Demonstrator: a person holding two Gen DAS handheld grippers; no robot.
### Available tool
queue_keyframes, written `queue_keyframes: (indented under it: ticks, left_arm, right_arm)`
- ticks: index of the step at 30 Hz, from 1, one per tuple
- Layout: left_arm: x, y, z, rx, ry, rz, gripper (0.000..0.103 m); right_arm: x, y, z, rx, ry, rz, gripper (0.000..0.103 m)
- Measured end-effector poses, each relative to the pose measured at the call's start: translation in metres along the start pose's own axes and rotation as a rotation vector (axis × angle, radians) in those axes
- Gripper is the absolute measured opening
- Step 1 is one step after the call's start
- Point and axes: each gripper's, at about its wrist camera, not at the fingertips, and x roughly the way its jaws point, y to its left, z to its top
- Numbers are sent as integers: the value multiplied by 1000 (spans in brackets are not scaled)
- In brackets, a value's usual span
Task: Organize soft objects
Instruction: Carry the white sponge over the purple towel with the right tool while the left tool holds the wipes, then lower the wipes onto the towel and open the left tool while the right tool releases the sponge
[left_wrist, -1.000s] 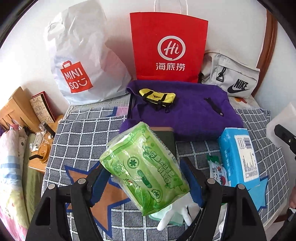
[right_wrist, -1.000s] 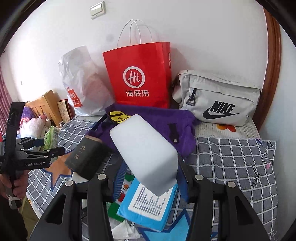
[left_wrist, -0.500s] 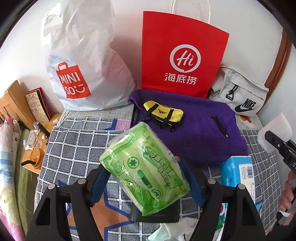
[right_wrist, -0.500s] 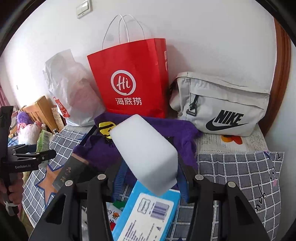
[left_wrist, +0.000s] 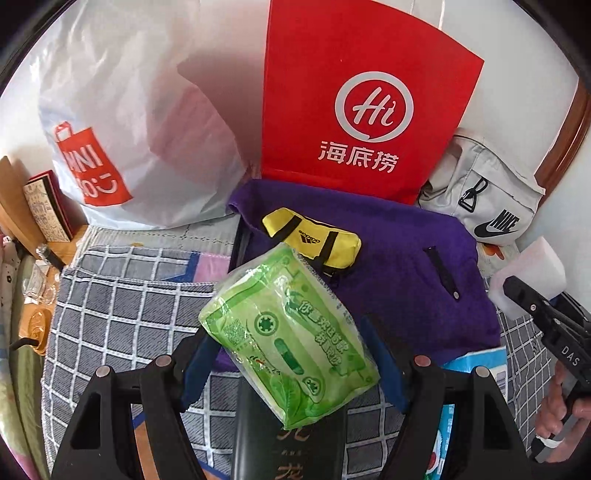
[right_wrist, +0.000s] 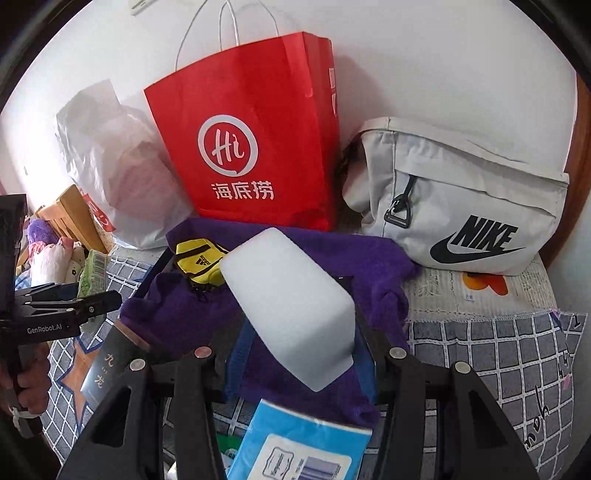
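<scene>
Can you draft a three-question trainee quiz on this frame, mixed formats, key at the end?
1. True or false: the left gripper holds a green tissue pack.
2. What is clamped in the right gripper? A) yellow Adidas pouch B) white sponge block C) blue tissue pack
3. Fill in: the yellow Adidas pouch lies on a ____ cloth bag, in front of the red Haidilao paper bag.

Key
1. True; the pack sits between its fingers, clear of the bedding.
2. B, the white sponge block; the blue tissue pack lies on the checked blanket.
3. purple
</scene>
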Motion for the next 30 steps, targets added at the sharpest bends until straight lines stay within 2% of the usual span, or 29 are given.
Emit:
queue_keyframes:
  ticks: [10,15,22,30]
  left_arm:
    - [40,-1,20,-31,56,-22,75]
    - [64,-2,22,-52,122,-61,75]
    - [95,-1,21,-82,182,-61,75]
    - [106,-1,21,-99,208,-83,75]
  right_arm:
    - [46,-12,8,7,43,9,50]
    - [65,-19,1,17,76,26,50]
    - [89,-22,-2,3,142,36,50]
    - [95,-23,-2,-10,167,54,51]
